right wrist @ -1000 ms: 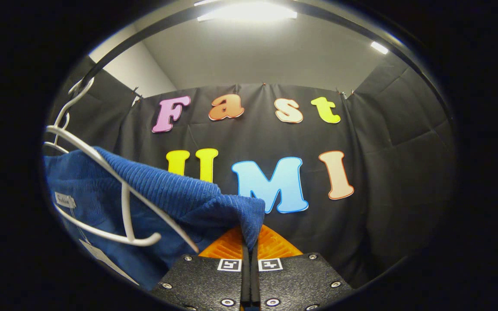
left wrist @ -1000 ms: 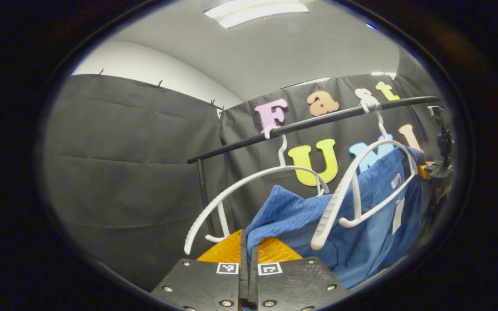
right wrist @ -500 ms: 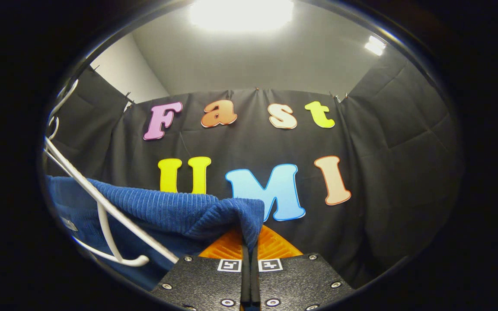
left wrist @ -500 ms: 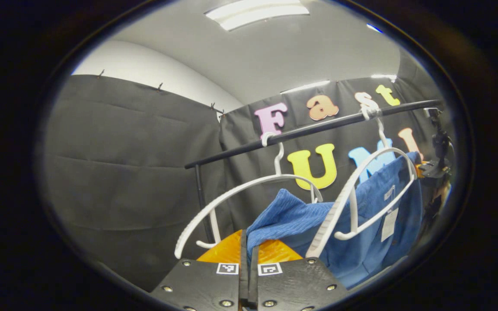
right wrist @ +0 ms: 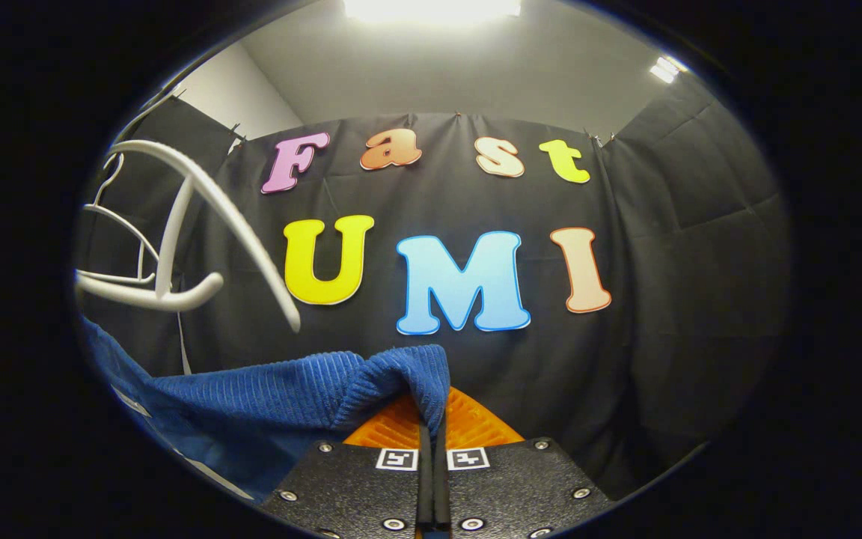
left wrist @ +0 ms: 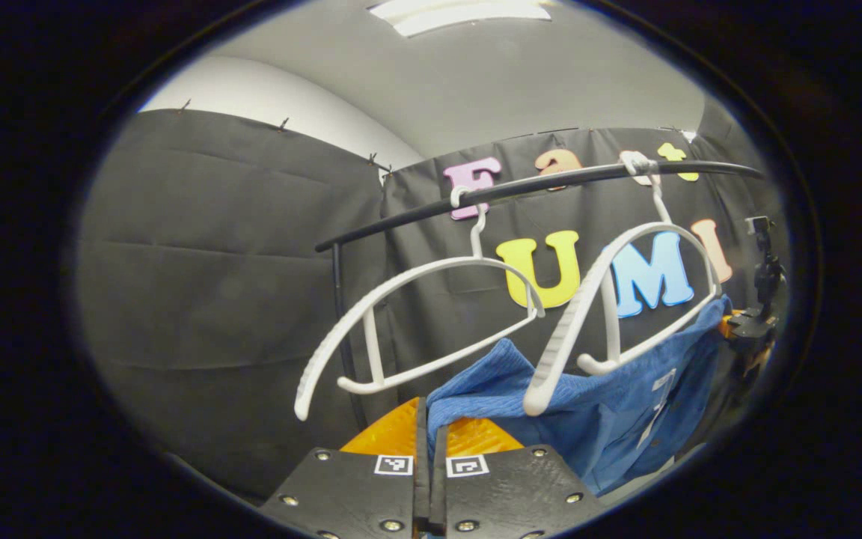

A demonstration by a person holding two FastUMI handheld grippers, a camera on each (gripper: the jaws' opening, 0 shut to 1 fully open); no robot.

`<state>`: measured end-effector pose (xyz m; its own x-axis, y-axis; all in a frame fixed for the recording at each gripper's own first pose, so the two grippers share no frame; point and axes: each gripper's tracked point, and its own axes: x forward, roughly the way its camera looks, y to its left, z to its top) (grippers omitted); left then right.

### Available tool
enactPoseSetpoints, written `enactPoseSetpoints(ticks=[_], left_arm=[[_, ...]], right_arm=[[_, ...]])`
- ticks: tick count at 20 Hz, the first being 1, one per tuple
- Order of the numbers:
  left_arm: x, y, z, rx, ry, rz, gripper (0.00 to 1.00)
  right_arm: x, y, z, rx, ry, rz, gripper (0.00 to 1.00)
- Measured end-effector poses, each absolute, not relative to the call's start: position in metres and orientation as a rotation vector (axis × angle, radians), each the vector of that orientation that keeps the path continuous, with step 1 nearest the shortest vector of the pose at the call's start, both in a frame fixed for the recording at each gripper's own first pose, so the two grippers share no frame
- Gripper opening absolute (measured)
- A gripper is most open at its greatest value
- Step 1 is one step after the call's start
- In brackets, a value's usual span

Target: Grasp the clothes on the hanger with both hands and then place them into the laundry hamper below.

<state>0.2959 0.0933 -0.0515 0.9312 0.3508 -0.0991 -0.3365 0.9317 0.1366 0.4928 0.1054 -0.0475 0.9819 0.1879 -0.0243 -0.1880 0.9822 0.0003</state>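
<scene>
A blue ribbed garment (left wrist: pixel 595 408) hangs stretched between my two grippers, below and free of the white hanger (left wrist: pixel 614 299) it came from. My left gripper (left wrist: pixel 427 419) is shut on one corner of the cloth. In the right gripper view my right gripper (right wrist: pixel 431 419) is shut on the other corner of the blue garment (right wrist: pixel 281 393). The right gripper (left wrist: pixel 749 326) also appears at the far right edge of the left gripper view. A white tag (left wrist: pixel 655 393) hangs from the cloth.
A black rail (left wrist: pixel 536 191) carries two bare white hangers; the second hanger (left wrist: pixel 416 314) hangs left of the first. In the right gripper view a white hanger (right wrist: pixel 176 239) sits up at the left. A black upright post (left wrist: pixel 341 314) holds the rail.
Both grippers have dropped, pulling the blue garment down off the right hanger. The hanger now swings bare above the cloth.
</scene>
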Motion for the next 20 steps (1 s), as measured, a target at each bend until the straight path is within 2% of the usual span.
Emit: enactPoseSetpoints(ticks=[7,20], left_arm=[[0.252,0.09,-0.097,0.075,0.207,0.361,0.01],[0.197,0.054,-0.08,0.037,0.185,0.194,0.0]], right_arm=[[0.454,0.101,-0.079,-0.043,0.088,0.222,0.0],[0.314,0.112,-0.063,-0.044,0.121,0.29,0.0]])
